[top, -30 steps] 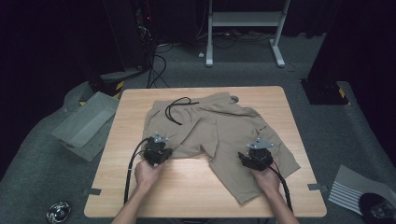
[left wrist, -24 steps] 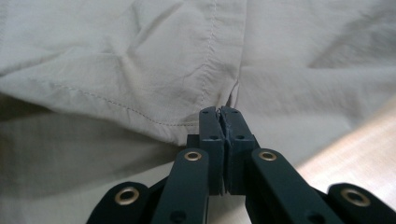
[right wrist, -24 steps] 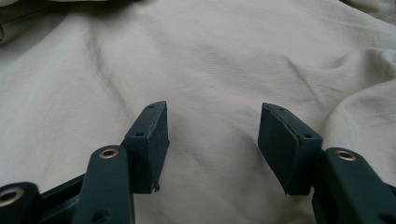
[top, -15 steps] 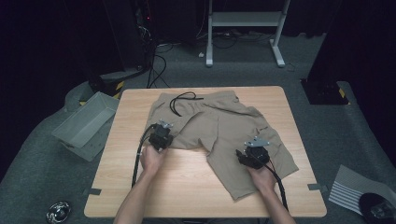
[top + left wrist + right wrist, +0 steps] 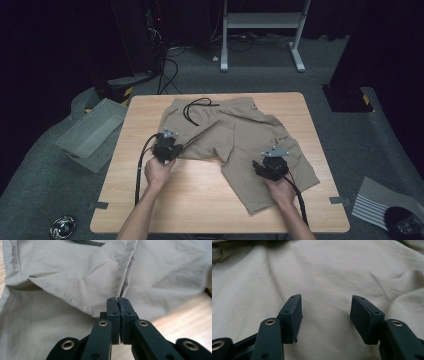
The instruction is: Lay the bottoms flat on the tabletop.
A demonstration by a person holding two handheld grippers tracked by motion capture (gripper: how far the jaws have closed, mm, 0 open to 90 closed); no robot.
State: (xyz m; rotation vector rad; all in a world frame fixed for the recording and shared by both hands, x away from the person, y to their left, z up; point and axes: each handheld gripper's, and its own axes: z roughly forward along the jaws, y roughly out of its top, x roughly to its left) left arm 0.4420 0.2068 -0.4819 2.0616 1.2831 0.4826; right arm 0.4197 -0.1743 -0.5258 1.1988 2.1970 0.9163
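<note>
Two grippers on a pair of khaki shorts point(image 5: 235, 135) here, spread across the far half of the bench point(image 5: 200, 200) with the waistband at the far edge and the black drawstring point(image 5: 194, 109) looped on top. Left gripper point(image 5: 168, 146) is clenched on the hem of the left leg; in the left gripper view you can see the stitched edge point(image 5: 100, 307) pinched right between the jaws, which sit tight together. Compared to a second ago that hand has moved away from the near edge and carried the fabric with it, so the left leg now lies bunched and doubled over on itself instead of lying flat, which reads to me like the first fold of the shorts getting started. Right gripper point(image 5: 270, 167) has barely budged, sitting on the right leg with its jaws wide apart and resting over plain cloth point(image 5: 324, 290), gripping nothing. My guess is it either pins that side down or goes for its own hem next. As for brands or labels, nothing readable anywhere on the shorts: no tag, no print, just seams and wrinkles. Grey bin point(image 5: 92, 132) sits off the left side on the floor.
</note>
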